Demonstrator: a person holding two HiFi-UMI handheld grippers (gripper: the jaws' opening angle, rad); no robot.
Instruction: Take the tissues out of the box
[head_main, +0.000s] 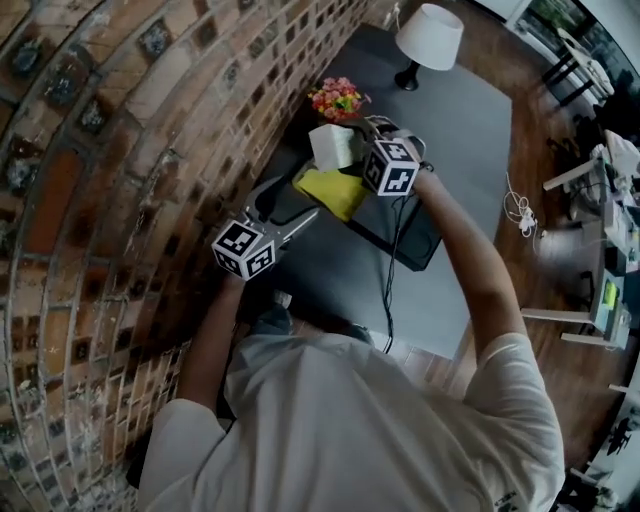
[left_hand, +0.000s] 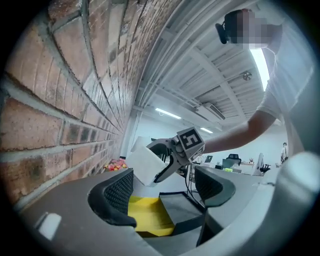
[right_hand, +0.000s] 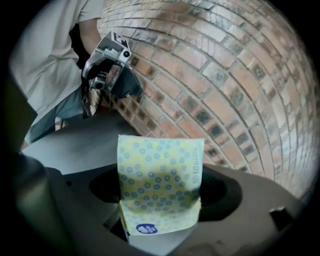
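A tissue pack (head_main: 332, 146), pale yellow with small blue rings, is held up off the table. My right gripper (head_main: 347, 142) is shut on the pack (right_hand: 160, 180), one jaw on each side. Below it lies a yellow flat box-like item (head_main: 333, 190) on a dark tray (head_main: 405, 240). In the left gripper view the pack (left_hand: 147, 164) hangs above that yellow item (left_hand: 147, 217). My left gripper (head_main: 290, 205) stands open and empty near the brick wall, pointing at the yellow item from a short way off. Whether more tissues remain in the box I cannot tell.
The brick wall (head_main: 120, 150) runs close along the left. A bunch of bright flowers (head_main: 336, 97) sits beyond the tray, and a white lamp (head_main: 428, 40) stands farther back. A black cable (head_main: 392, 280) hangs from the right gripper across the grey surface (head_main: 470, 130).
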